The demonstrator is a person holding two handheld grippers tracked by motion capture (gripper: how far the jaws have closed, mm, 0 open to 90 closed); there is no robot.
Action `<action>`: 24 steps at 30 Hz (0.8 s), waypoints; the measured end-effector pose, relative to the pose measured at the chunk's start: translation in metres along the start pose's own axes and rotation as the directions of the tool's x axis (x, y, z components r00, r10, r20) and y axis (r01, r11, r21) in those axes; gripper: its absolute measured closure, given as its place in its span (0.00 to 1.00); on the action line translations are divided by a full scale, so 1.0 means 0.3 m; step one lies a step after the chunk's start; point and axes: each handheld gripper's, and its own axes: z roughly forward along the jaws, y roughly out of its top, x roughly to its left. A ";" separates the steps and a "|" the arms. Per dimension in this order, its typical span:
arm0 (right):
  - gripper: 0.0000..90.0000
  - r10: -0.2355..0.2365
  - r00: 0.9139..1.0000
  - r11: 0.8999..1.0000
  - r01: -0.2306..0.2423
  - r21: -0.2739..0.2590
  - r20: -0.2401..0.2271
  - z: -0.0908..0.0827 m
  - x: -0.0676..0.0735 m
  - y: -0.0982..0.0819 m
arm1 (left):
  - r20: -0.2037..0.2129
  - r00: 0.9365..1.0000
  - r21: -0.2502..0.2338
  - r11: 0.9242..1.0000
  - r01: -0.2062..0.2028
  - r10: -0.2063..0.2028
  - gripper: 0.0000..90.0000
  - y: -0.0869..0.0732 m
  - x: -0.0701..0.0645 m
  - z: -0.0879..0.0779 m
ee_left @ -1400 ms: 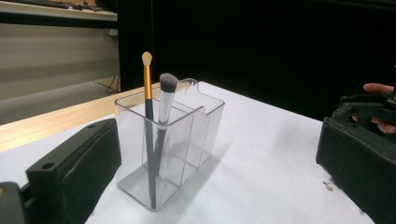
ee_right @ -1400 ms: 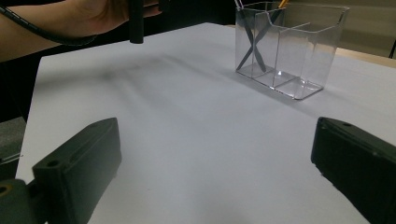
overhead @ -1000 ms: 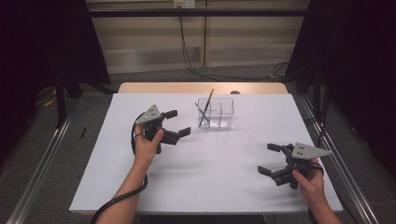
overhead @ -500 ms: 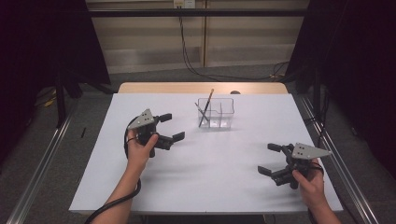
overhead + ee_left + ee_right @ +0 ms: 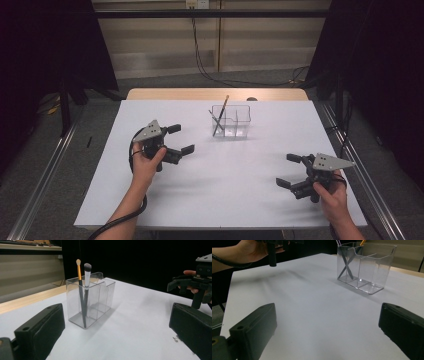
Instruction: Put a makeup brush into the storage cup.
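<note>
Brush tips cut off in right gripper view, two makeup brushes (image 5: 83,293) upright, crossed, in clear organizer (image 5: 231,121) end compartment, left hand-held gripper (image 5: 181,139) and right hand-held gripper (image 5: 289,170) both jaws apart, empty, on white surface (image 5: 225,175).

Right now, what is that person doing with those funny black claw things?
A person sits at a white table holding a gripper in each hand. The left gripper is lifted and points at a clear plastic organizer, where two makeup brushes stand crossed in one end compartment. The right gripper waits near the table's right edge. Both have their jaws wide open and hold nothing. The other compartments look empty.
</note>
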 end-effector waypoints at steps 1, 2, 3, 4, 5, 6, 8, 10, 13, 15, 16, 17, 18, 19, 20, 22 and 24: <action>0.01 0.000 1.000 1.000 0.000 0.000 0.001 0.000 0.000 0.000 | 0.000 1.000 0.000 1.000 0.002 -0.002 0.00 -0.001 -0.001 -0.002; 0.01 0.000 1.000 1.000 0.000 0.000 0.000 0.000 0.000 0.000 | 0.002 1.000 0.002 1.000 0.001 -0.001 0.00 -0.002 -0.001 -0.004; 0.01 -0.001 1.000 1.000 0.001 0.000 0.000 0.000 0.000 0.000 | 0.002 1.000 0.008 1.000 -0.004 0.004 0.00 -0.003 -0.002 -0.007; 0.01 -0.001 1.000 1.000 0.001 0.001 0.000 0.000 0.000 0.000 | 0.001 1.000 0.009 1.000 -0.002 0.002 0.00 -0.004 -0.003 -0.009; 0.01 -0.001 1.000 1.000 0.001 0.000 0.000 0.000 0.000 0.000 | 0.005 1.000 0.008 1.000 0.003 -0.003 0.00 -0.005 -0.003 -0.011; 0.01 -0.001 1.000 1.000 0.001 0.000 0.000 0.001 0.000 0.000 | 0.005 1.000 0.011 1.000 -0.001 0.001 0.00 -0.004 -0.005 -0.014; 0.01 -0.001 1.000 1.000 0.001 0.001 0.000 0.002 0.000 0.000 | 0.001 1.000 0.006 1.000 -0.001 0.001 0.00 -0.002 -0.008 -0.021; 0.01 -0.001 1.000 1.000 0.001 0.002 -0.001 0.003 0.001 -0.001 | 0.000 1.000 0.006 1.000 -0.003 0.003 0.00 -0.001 -0.009 -0.029; 0.01 -0.003 1.000 1.000 0.003 0.003 -0.001 0.004 0.000 -0.002 | 0.002 1.000 0.010 1.000 -0.005 0.005 0.00 -0.003 -0.009 -0.041; 0.01 -0.001 1.000 1.000 0.001 0.003 0.001 0.003 0.000 -0.003 | 0.000 1.000 0.010 1.000 -0.005 0.005 0.00 -0.007 -0.008 -0.049; 0.01 -0.001 1.000 1.000 0.001 0.004 0.002 0.002 0.000 -0.003 | -0.001 1.000 0.009 1.000 -0.003 0.003 0.00 -0.008 -0.007 -0.052; 0.01 -0.001 1.000 1.000 0.001 0.004 0.002 0.001 0.000 -0.002 | -0.003 1.000 0.005 1.000 -0.003 0.003 0.00 -0.008 -0.007 -0.055; 0.01 -0.002 1.000 1.000 0.002 0.004 0.003 0.000 0.000 -0.002 | -0.004 1.000 0.004 1.000 -0.004 0.004 0.00 -0.008 -0.008 -0.057; 0.01 -0.002 1.000 1.000 0.002 0.001 0.004 -0.001 0.001 -0.002 | -0.006 1.000 0.006 1.000 -0.007 0.007 0.00 -0.008 -0.008 -0.059; 0.01 -0.001 1.000 1.000 0.001 0.000 0.005 -0.002 0.002 -0.001 | -0.004 1.000 0.003 1.000 -0.002 0.002 0.00 -0.007 -0.010 -0.061; 0.01 -0.001 1.000 1.000 0.001 -0.001 0.006 -0.003 0.003 -0.001 | -0.004 1.000 0.004 1.000 -0.005 0.005 0.00 -0.007 -0.013 -0.063; 0.01 -0.003 1.000 1.000 0.003 0.000 0.008 -0.003 0.004 0.000 | 0.001 1.000 0.005 1.000 -0.006 0.006 0.00 -0.007 -0.016 -0.066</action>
